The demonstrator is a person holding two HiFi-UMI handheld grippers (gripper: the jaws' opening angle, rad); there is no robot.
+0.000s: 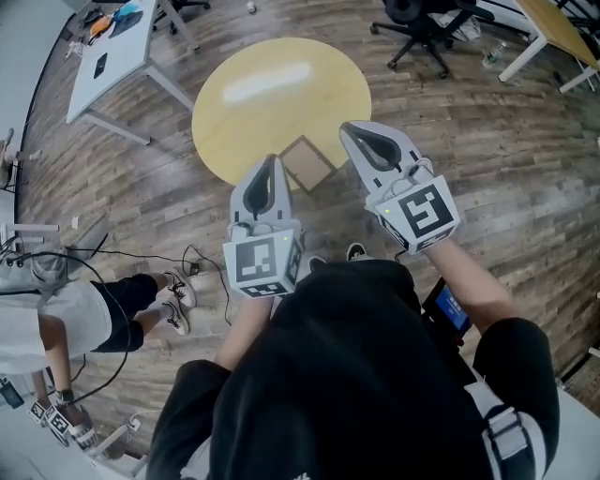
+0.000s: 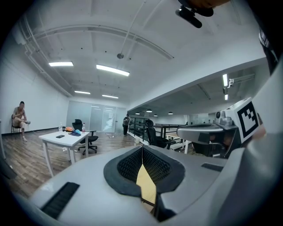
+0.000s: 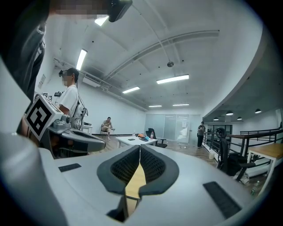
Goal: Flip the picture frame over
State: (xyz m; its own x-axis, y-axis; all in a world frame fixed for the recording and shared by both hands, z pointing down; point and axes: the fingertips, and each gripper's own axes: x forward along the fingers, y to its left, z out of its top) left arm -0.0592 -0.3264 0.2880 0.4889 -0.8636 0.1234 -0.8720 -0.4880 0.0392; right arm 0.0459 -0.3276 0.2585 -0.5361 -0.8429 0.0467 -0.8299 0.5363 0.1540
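Note:
The picture frame (image 1: 307, 165) is a brown square with a pale rim. It lies flat, turned like a diamond, at the near edge of the round yellow table (image 1: 281, 98). My left gripper (image 1: 272, 161) (image 2: 142, 148) hovers just left of the frame with its jaws shut and nothing in them. My right gripper (image 1: 349, 129) (image 3: 139, 147) hovers just right of the frame and a little farther out, also shut and holding nothing. Both point level, out over the table, and neither touches the frame. Only a sliver of yellow tabletop shows through each gripper's pads.
A white desk (image 1: 112, 52) stands at the back left, a black office chair (image 1: 422, 23) at the back, and a wooden table (image 1: 562, 23) at the back right. A seated person's legs (image 1: 122, 305) and cables (image 1: 202, 267) lie on the wood floor to my left.

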